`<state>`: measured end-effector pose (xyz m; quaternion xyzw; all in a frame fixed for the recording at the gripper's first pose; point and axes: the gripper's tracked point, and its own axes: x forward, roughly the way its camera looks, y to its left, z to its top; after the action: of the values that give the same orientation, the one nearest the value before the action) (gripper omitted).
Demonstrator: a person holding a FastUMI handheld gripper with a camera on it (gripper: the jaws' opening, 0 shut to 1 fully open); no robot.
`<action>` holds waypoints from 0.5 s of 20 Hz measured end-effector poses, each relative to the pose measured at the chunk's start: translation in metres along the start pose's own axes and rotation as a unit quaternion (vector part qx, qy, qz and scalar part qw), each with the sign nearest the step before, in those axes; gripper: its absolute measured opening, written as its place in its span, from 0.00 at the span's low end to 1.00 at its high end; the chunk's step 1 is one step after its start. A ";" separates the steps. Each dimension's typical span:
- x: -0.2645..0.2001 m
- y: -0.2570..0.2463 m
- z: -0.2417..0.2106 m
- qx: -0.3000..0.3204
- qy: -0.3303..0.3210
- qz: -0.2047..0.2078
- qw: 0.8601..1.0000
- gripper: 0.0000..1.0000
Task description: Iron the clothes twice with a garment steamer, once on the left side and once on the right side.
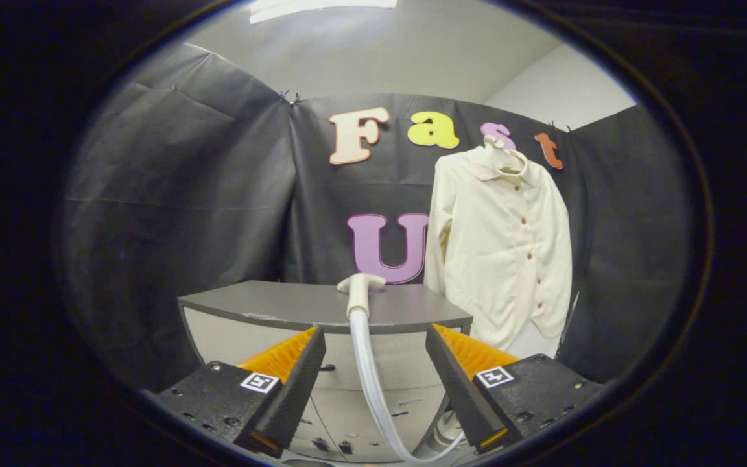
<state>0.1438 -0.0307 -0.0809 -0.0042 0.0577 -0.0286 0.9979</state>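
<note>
Gripper [373, 363] wide open (holding nothing); steamer head [360, 290] on cabinet [270, 303], shirt [500, 243] beyond.

Black cloth walls [185, 194], pale ceiling with a light panel [321, 6], grey-topped cabinet [270, 305].

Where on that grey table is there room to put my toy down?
The grey table top is bare on the stretch left of the white steamer head, and a smaller bare patch lies between the head and the cream button-up shirt. The middle is crowded: the head and its white hose run down between the open gripper's fingers.
</note>
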 end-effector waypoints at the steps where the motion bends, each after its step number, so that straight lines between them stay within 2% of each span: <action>1: 0.012 0.002 -0.002 0.001 0.008 0.006 1.000 0.95; 6: 0.072 0.008 -0.001 0.010 0.038 0.023 0.999 0.95; 10: 0.123 0.033 -0.005 0.028 0.074 0.049 0.996 0.93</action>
<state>0.2670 -0.0049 -0.1004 0.0290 0.1306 0.0189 0.9908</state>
